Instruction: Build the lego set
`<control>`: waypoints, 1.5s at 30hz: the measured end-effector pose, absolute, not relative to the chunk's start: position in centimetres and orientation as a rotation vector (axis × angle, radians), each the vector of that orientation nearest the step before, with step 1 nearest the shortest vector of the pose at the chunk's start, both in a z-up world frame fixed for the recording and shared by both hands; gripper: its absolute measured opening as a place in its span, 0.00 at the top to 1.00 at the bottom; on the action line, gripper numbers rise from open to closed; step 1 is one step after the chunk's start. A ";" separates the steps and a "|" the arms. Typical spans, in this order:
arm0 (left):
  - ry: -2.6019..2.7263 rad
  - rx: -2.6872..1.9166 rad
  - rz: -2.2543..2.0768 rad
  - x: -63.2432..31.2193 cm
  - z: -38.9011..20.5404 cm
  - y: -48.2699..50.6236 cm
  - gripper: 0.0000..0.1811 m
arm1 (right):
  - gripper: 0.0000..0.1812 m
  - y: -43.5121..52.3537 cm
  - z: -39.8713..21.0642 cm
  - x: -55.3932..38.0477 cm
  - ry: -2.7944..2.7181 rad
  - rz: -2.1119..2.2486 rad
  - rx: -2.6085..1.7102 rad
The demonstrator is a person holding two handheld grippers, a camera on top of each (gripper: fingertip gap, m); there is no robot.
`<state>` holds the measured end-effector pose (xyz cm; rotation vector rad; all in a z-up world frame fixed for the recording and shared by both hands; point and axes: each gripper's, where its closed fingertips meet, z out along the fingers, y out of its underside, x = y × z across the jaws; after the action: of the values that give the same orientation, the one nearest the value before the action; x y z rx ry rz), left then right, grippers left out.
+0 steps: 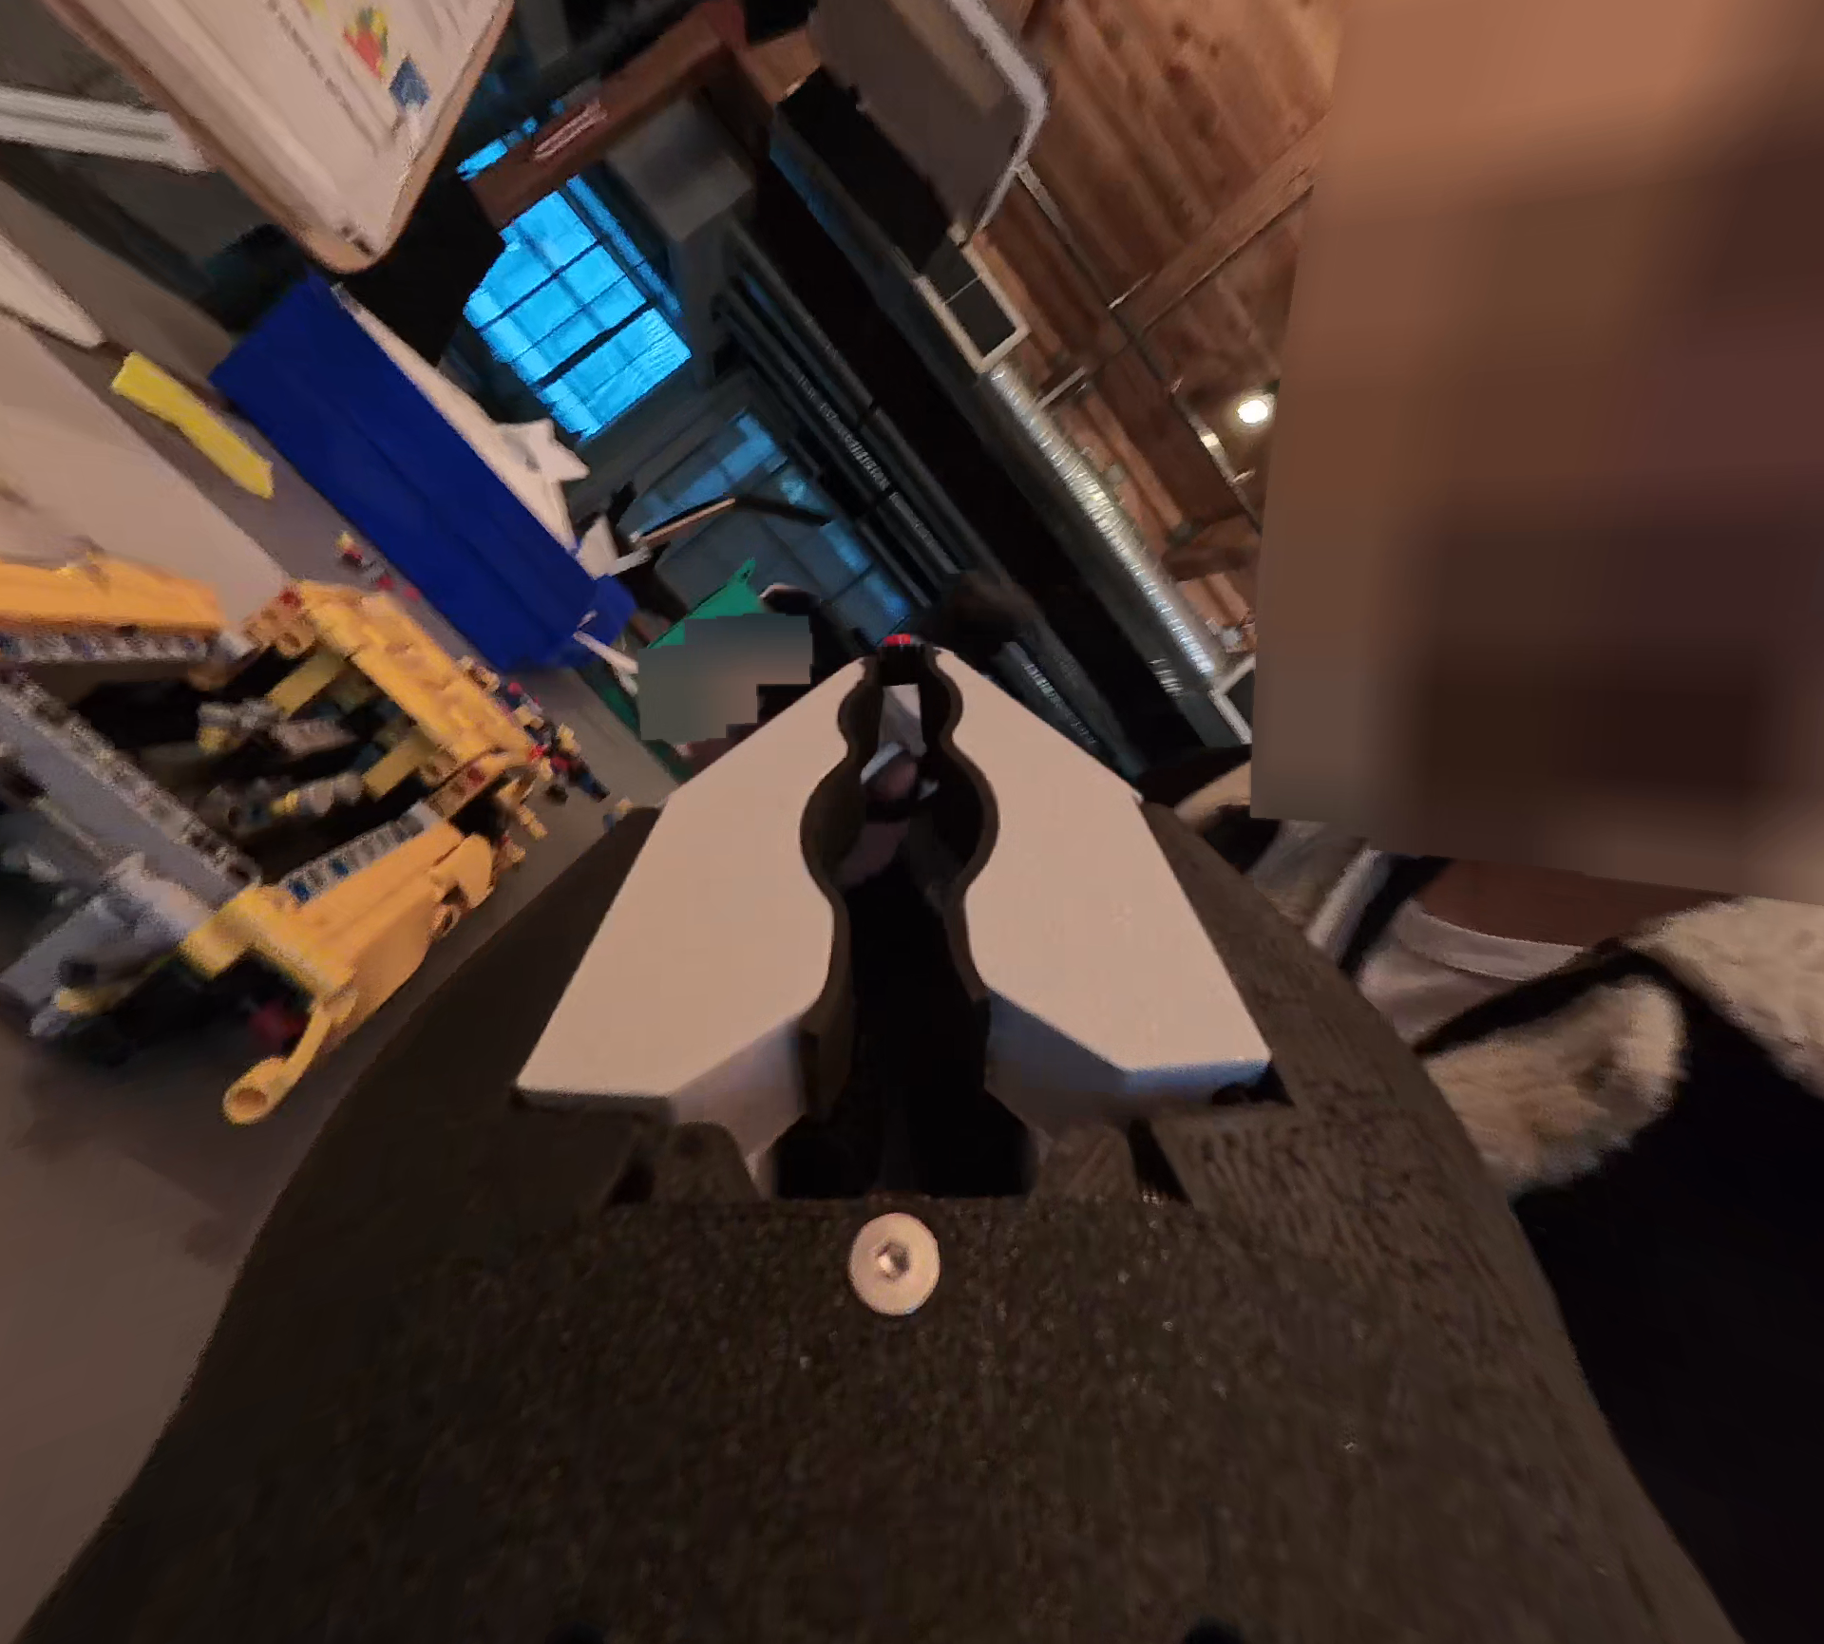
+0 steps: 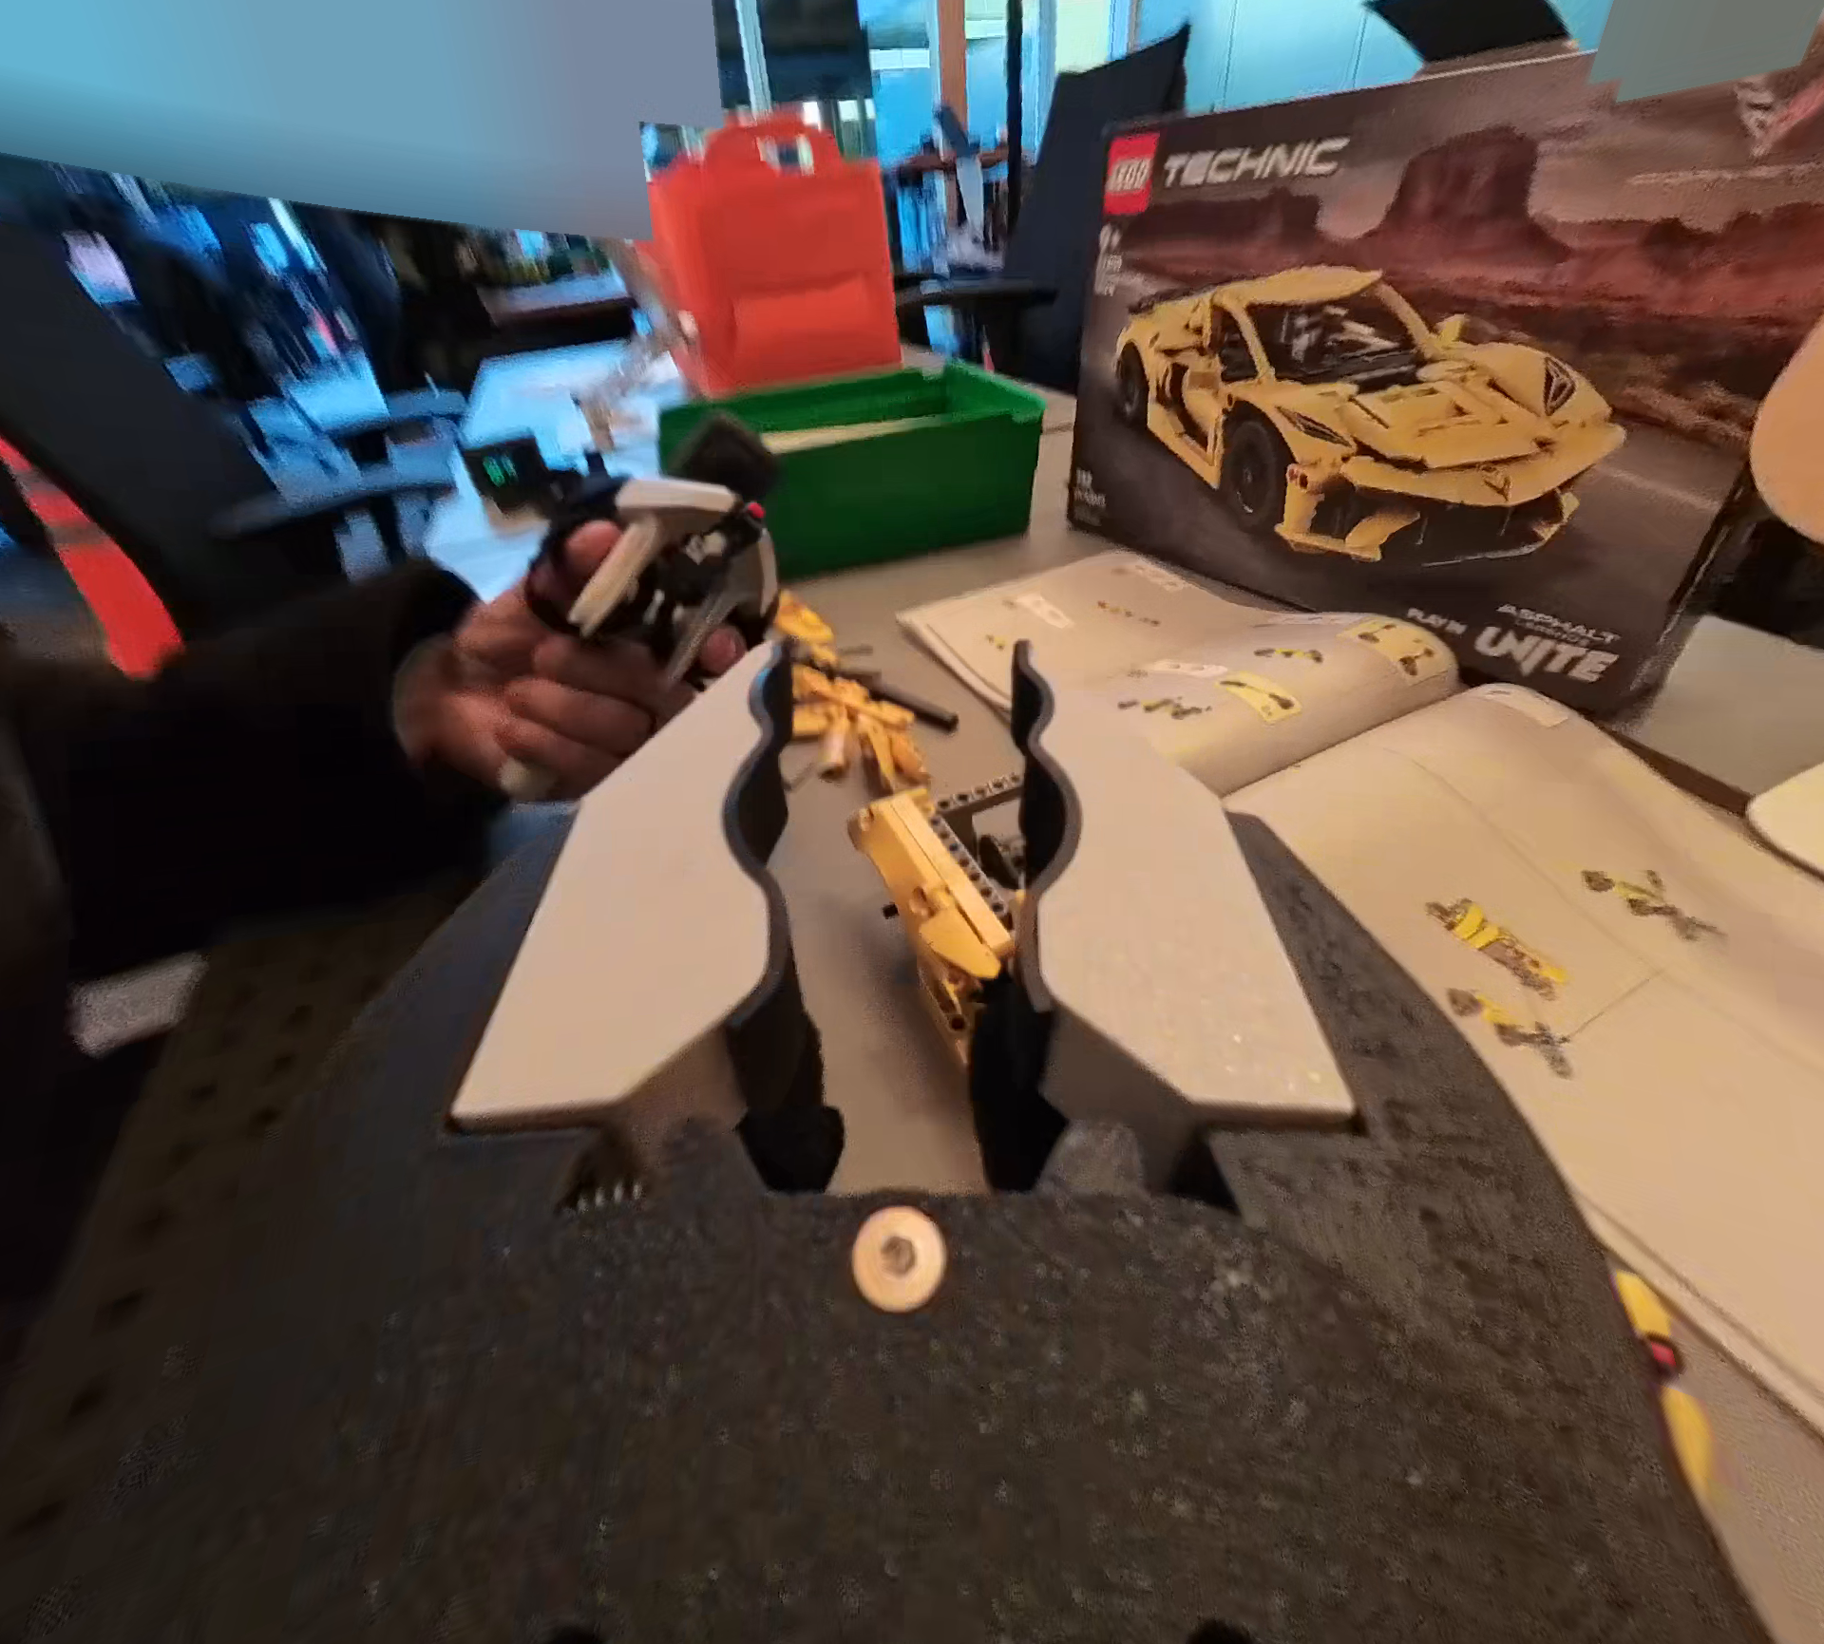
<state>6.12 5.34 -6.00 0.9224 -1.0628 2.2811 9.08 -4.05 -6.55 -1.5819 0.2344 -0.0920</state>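
- Left gripper [image 1: 900,667] was tilted up off the table, pointing toward the ceiling; jaws were nearly together, pinching a tiny red-topped piece [image 1: 898,647] at the very tips. Grip looked marginal, imo.
- Right gripper [image 2: 903,679] had its jaws wide apart w/ nothing held, hovering low over the yellow car assembly [image 2: 933,891], which sat on the grey table [image 2: 849,985] partly between the fingers, closer to the right-hand one.
- Loose yellow parts [image 2: 859,718] lay just beyond the assembly; open instruction booklet [image 2: 1382,817] to its right, set's box [image 2: 1402,393] and green bin [image 2: 869,462] behind it.
- My read: the step was fitting the small piece onto the assembly.
- To do it well: close the right jaws on the assembly's solid body first to brace it, then bring the left down slowly, level the piece, line it up w/ its hole before pressing.
- Risk: piece could pop out of the tips if twisted.
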 end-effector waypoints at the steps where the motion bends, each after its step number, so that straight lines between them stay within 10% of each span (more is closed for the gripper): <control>1: -1.030 0.882 2.295 6.3 -5.3 5.9 0.96 | 0.76 -4.7 -6.0 9.7 0.270 -0.052 -1.535; 45: -1.280 0.914 2.316 11.2 -6.5 6.8 0.96 | 0.87 -7.2 -9.4 13.9 0.448 -0.003 -1.630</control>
<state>11.18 6.85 -6.54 0.9140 -1.2795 2.3164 13.91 -7.25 -9.43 -1.6300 0.4480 -0.0027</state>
